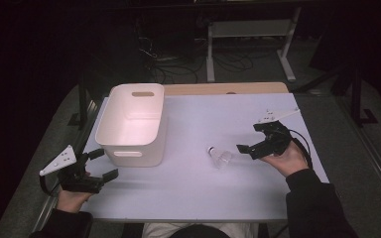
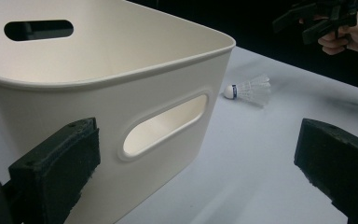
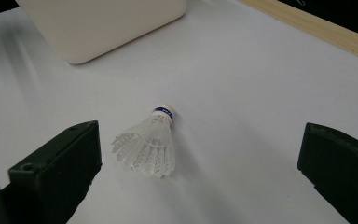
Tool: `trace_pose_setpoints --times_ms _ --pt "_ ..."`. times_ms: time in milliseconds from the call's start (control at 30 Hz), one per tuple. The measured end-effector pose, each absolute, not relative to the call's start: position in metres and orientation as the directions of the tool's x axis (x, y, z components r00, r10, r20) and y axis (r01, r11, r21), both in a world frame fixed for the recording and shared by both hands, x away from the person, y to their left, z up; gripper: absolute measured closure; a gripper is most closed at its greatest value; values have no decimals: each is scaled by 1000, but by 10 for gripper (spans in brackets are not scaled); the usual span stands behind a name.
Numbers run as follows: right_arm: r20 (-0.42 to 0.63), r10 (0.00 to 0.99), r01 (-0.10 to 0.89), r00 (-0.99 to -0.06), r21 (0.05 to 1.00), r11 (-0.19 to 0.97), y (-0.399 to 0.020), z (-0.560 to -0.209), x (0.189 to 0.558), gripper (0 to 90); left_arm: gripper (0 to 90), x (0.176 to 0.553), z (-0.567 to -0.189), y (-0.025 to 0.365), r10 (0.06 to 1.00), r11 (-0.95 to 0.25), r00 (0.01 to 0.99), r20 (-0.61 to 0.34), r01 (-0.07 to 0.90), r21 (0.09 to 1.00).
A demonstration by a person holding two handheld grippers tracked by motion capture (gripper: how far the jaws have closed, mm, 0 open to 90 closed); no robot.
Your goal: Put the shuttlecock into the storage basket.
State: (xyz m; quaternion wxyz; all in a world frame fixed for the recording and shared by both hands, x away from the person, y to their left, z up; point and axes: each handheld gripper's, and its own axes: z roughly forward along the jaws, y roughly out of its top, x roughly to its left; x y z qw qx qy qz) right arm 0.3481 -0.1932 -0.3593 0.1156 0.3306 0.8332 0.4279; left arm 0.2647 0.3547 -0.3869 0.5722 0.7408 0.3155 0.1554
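White shuttlecock (image 3: pixel 150 141): we see it lying on the table (image 1: pixel 203 188), just left of right gripper (image 1: pixel 254 138), untouched.
Right jaws: spread wide.
Left gripper (image 1: pixel 102 163): spread, near bin (image 1: pixel 110 140).

1. My shuttlecock (image 3: pixel 148 144) has a translucent plastic skirt and a smooth white cap.
2. The bin (image 1: pixel 134 124) is smooth, matt cream plastic.
3. The table (image 1: pixel 238 188) looks matt white, with a wooden far edge.

Left hand-held gripper (image 1: pixel 101 163) jaws spread wide, right hand-held gripper (image 1: pixel 250 138) likewise agape
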Motion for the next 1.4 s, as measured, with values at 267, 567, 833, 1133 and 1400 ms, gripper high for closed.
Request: trace_pose_setpoints --times_ms 267,567,833,1133,1400 --pt "92 643 460 -760 775 433 -189 -360 356 0 0 265 -387 355 645 -145 753 -131 289 946" --pt "93 647 477 -757 755 450 -186 -367 364 0 0 265 -387 355 645 -147 753 -130 289 946" --pt "103 648 496 -755 736 461 -185 -373 372 45 0 265 -387 355 645 -146 753 -130 288 946" --pt "139 648 528 -749 716 457 -183 -380 383 131 0 265 -387 355 644 -146 754 -130 288 946" --pt "161 647 558 -746 682 473 -179 -390 391 184 0 265 -387 355 643 -148 755 -129 287 946"
